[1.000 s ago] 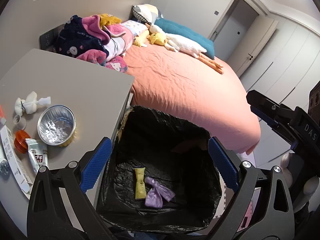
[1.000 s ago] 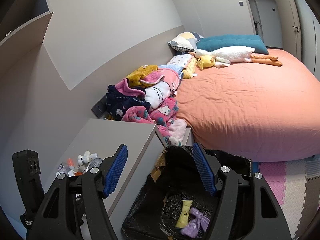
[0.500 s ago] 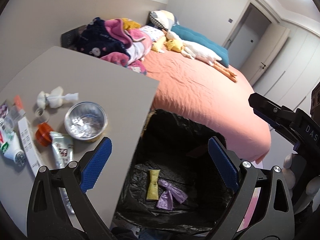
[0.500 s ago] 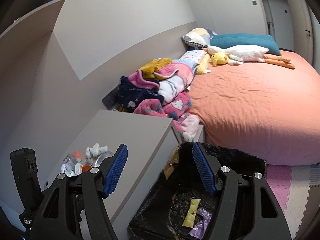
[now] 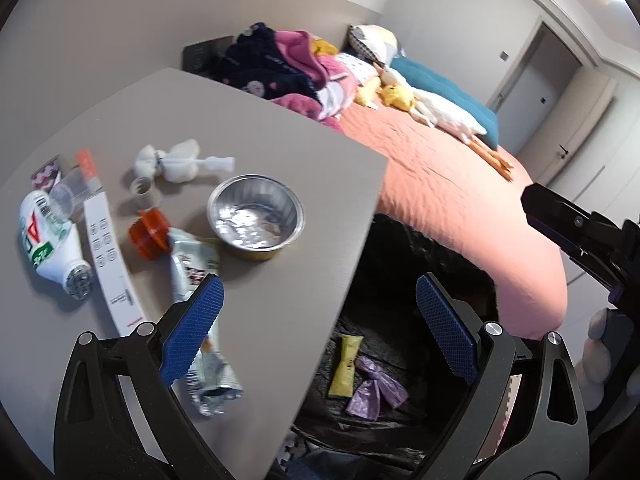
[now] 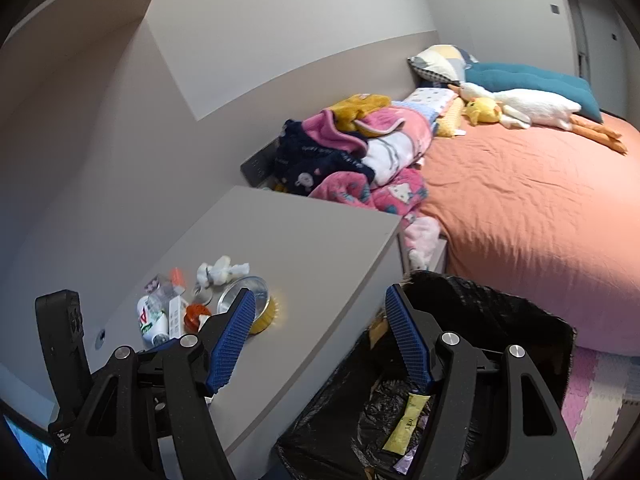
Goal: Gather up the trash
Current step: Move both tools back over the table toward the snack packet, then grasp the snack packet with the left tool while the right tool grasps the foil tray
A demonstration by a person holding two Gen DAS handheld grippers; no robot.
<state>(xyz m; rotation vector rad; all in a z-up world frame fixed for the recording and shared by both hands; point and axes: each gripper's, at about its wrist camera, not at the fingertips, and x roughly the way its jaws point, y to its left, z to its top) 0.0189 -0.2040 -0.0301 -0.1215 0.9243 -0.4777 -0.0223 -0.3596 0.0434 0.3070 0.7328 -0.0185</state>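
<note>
Now both tools have swung from over the black-lined bin (image 5: 420, 264) toward the desk (image 5: 256, 128), so the litter has come closer. The left tool (image 5: 316, 328) stands open and empty, its left pad over the crumpled foil pouch (image 5: 200, 280), the foil bowl (image 5: 256, 216) just ahead. The right tool (image 6: 320, 340) is also open and empty, so another pickup looks imminent.
</note>
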